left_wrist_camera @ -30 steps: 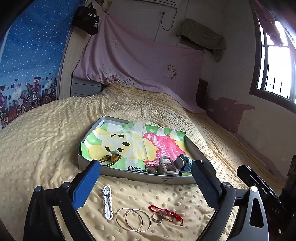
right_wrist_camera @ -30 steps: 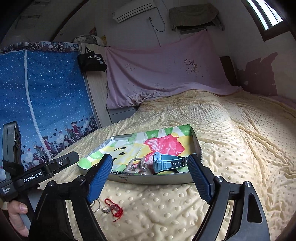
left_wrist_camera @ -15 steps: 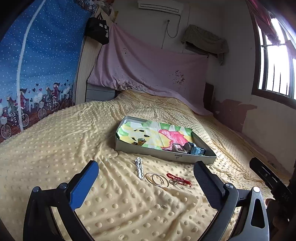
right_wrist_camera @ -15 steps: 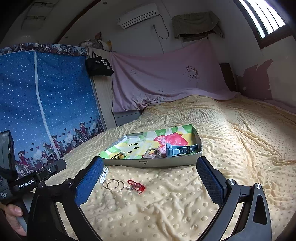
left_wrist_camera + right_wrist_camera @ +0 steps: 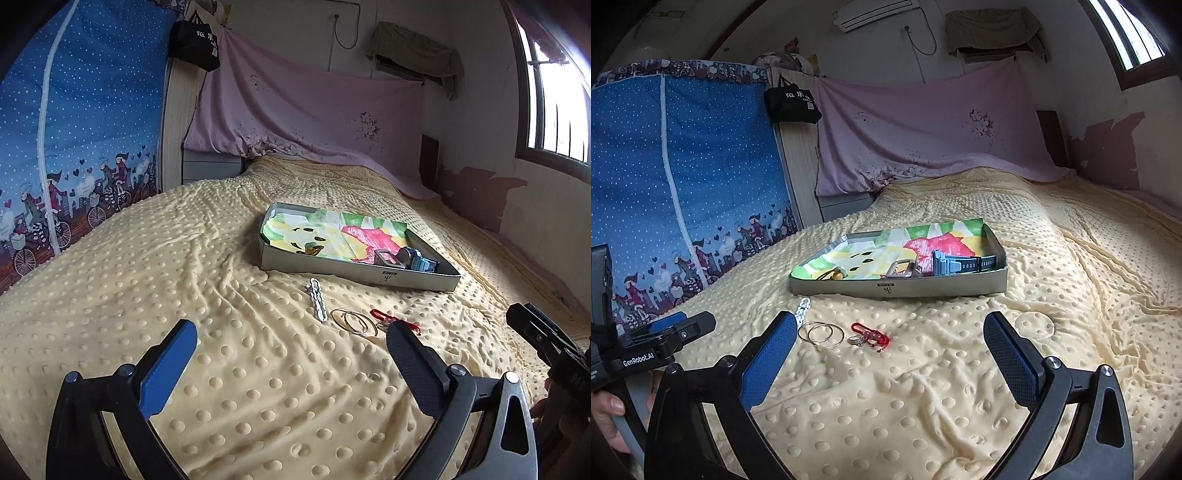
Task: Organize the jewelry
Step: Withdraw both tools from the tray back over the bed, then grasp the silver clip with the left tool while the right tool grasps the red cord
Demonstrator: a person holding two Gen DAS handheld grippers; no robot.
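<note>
Both grippers, left gripper (image 5: 291,345) and right gripper (image 5: 890,338), hover empty, fingers wide; the thin hoops (image 5: 820,334) and ring (image 5: 856,340) could sink into the soft bed (image 5: 923,387) and slip a pinch.

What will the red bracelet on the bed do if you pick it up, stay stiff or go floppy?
Probably floppy: the red bracelet lies in loose, uneven bends on the blanket, unlike the round hoops beside it. It looks thin and beaded, so likely light. Its knobbly cord should not slip much, but a small ring touching it might get dragged along.
</note>
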